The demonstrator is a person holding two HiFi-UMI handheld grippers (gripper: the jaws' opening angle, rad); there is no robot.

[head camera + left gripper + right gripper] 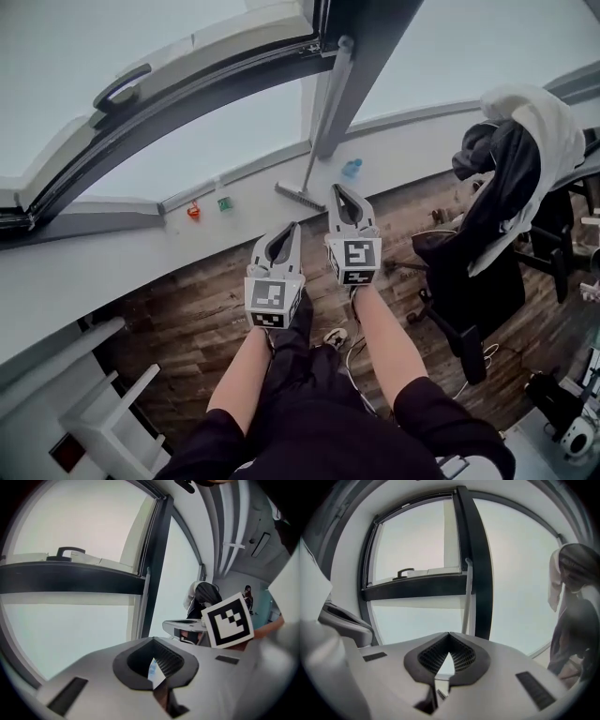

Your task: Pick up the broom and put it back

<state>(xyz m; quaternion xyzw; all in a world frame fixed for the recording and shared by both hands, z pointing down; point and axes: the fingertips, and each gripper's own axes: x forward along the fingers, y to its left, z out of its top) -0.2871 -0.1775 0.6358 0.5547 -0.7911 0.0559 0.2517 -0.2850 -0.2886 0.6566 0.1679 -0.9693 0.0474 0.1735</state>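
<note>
At the window ledge, the broom [323, 131] is leaning upright against the dark mullion [370, 56], with its head resting on the white sill [112, 253]. Left gripper [284, 242] and right gripper [345, 202] are hovering side by side just short of that head. Both have their jaws pressed together on nothing.

Judgement: the reach is the step in hand. The jaws need parting first, then closing across the thin handle above the head. The second gripper should be taking hold higher up, so the pole isn't sliding sideways along the glass.

Containers: only a white shelf unit [112, 422] at lower left, and its bays are not showing any contents. A small blue item [352, 169] is sitting on the sill, too small to name.
</note>
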